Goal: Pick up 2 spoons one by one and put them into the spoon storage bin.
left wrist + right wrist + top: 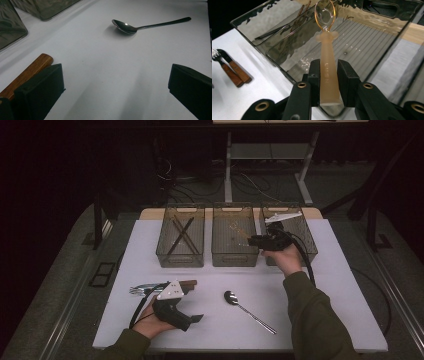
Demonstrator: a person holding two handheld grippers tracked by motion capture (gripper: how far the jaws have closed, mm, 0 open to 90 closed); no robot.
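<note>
While the left tool (pixel 196 318) rests with jaws apart at lower left, the right tool (pixel 328 75), clamped on a translucent spoon (pixel 327 57), hovers over the middle bin (pixel 372 37), probably needing lowering and release.

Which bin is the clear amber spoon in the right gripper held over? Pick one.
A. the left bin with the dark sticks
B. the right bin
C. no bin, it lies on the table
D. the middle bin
D: the right gripper, clamped on the amber spoon, holds its bowl above the ribbed floor of the middle bin, while the bin with the dark sticks lies beyond it.
</note>
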